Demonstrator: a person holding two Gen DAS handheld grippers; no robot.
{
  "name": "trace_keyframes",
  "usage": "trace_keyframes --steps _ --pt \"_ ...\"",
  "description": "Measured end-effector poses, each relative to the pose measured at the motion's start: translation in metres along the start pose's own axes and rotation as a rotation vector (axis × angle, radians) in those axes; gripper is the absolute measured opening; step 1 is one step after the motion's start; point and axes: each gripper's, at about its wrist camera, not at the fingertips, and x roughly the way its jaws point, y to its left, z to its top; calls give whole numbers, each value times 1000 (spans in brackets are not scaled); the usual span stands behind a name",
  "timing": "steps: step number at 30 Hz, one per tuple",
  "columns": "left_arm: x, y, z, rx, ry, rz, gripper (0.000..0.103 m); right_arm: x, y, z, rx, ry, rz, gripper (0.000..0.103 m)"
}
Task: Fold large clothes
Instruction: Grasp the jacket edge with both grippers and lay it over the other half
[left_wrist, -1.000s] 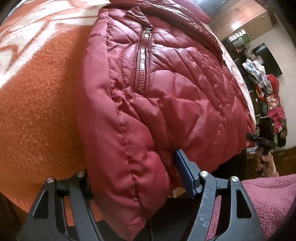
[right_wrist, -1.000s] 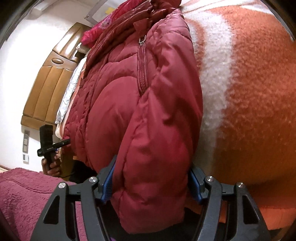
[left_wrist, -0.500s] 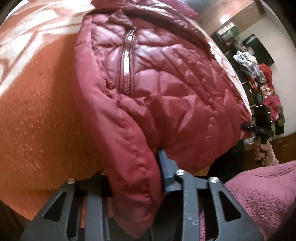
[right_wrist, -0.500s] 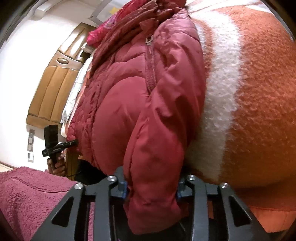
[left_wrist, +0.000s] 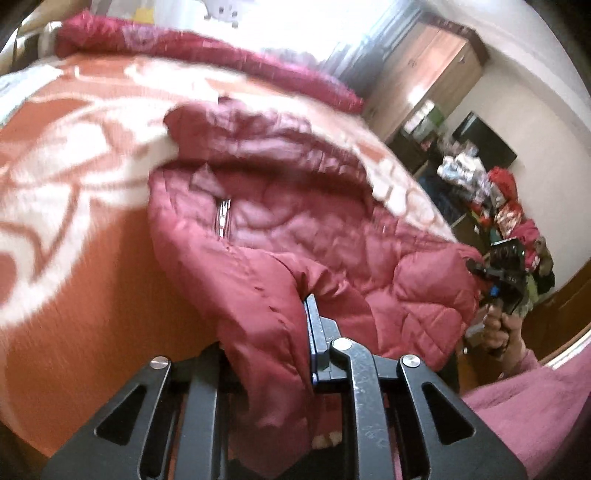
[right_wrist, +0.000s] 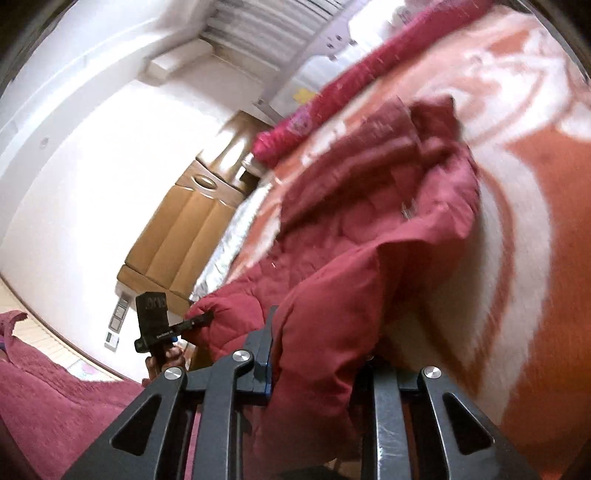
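Since the earlier frames, both grippers have lifted the near hem of the jacket (left_wrist: 280, 236) off the bed, so that more of the room and of the far bedding shows and the jacket hangs between them in a sagging fold; both views are blurred by motion. Orange-and-cream blanket (left_wrist: 74, 229) covers the bed and carries the far part of the jacket, whose collar end lies toward a dark red quilt (left_wrist: 207, 48) along the far side. Padded headboard (right_wrist: 184, 229) stands against the white wall at the left in the right wrist view; a wooden wardrobe (left_wrist: 424, 70) and a heap of clothes (left_wrist: 498, 199) occupy the far right in the left wrist view. Left gripper (left_wrist: 266, 354) is closed on the jacket's left near corner, with cloth bunched between its blue-padded fingers (left_wrist: 312, 332). Right gripper (right_wrist: 317, 365) is likewise clamped on the right near corner, with fabric draped over the jaws. A pocket zipper (left_wrist: 222, 218) lies on the upper face of the jacket, left of centre.
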Motion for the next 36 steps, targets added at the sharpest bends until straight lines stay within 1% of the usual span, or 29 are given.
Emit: trace_keyframes --steps 4,9,11,14,17,21,25,28,33,36 --pt "-3 -2 27 6 -72 -2 15 7 9 24 -20 -71 13 21" --pt "2 -1 64 3 -157 -11 15 12 8 58 -31 -141 14 21" --pt "7 -2 83 7 -186 -5 15 16 9 75 -43 -166 0 21" --pt "17 -4 110 23 -207 14 15 21 8 98 -46 -195 -24 20" --pt "30 -3 137 26 -216 31 15 30 6 123 -45 -220 -66 20" --pt "45 5 167 -2 -221 46 15 42 -1 150 -23 -250 -119 20" --pt "60 15 188 -30 -217 61 16 53 -9 171 -3 -272 -154 20" --pt "72 19 199 -32 -211 88 16 64 -17 183 16 -282 -180 20" --pt "102 31 223 -52 -185 145 16 88 -43 208 73 -306 -248 21" --pt "121 46 240 -85 -168 152 18 100 -63 221 114 -312 -298 21"
